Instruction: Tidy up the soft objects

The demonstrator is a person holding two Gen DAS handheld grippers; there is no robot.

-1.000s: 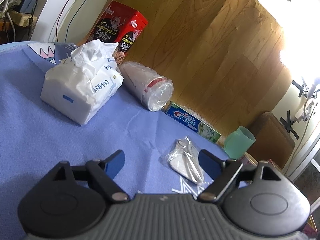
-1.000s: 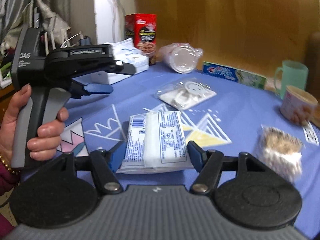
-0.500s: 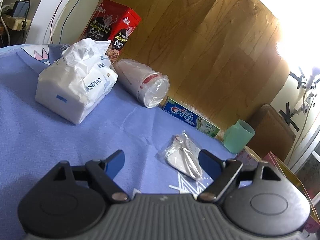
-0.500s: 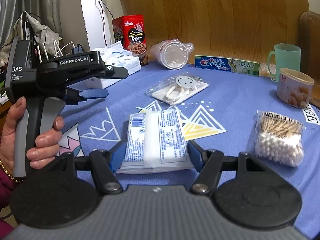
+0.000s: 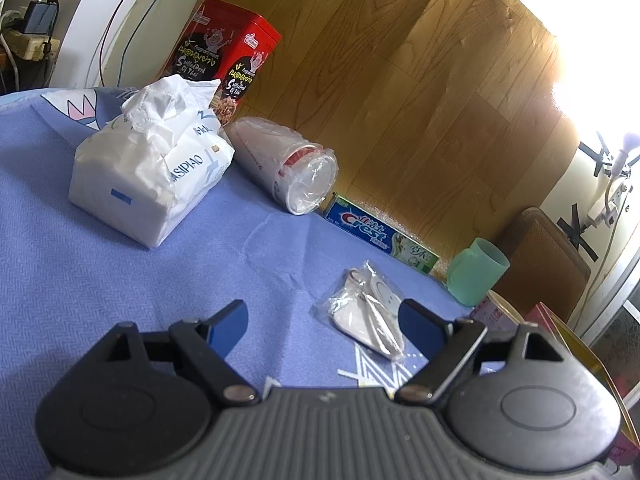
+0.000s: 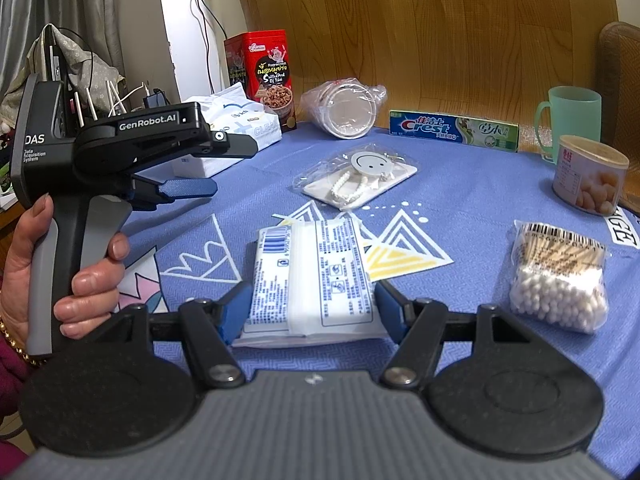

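**Two tongs, one packet already gripped**

Left wrist view: the left gripper (image 5: 322, 320) hangs above the blue tablecloth (image 5: 120, 280) with its blue pads wide apart and nothing between them. A clear bag with a smiley tag (image 5: 370, 312) lies on the cloth just beside the right-hand pad, partly hidden by it. Farther off sits the open tissue pack (image 5: 148, 176), with a bagged stack of cups (image 5: 296, 172) on its side next to it and a toothpaste box (image 5: 380, 236) beyond.

Right wrist view: the right gripper (image 6: 310, 308) is clamped on a flat white tissue packet (image 6: 312, 276), one pad pressing each long edge; the packet sticks forward from the jaws, and whether it is clear of the cloth I cannot tell. A bag of cotton swabs (image 6: 560, 276) lies well to the right. The person's hand (image 6: 60, 272) holds the left gripper upright at the left.

By my reading, the step in hand is carrying the gripped packet. The next move probably calls for setting it down beside the larger tissue pack, then parting the pads gently so the soft wrapper is not dragged.
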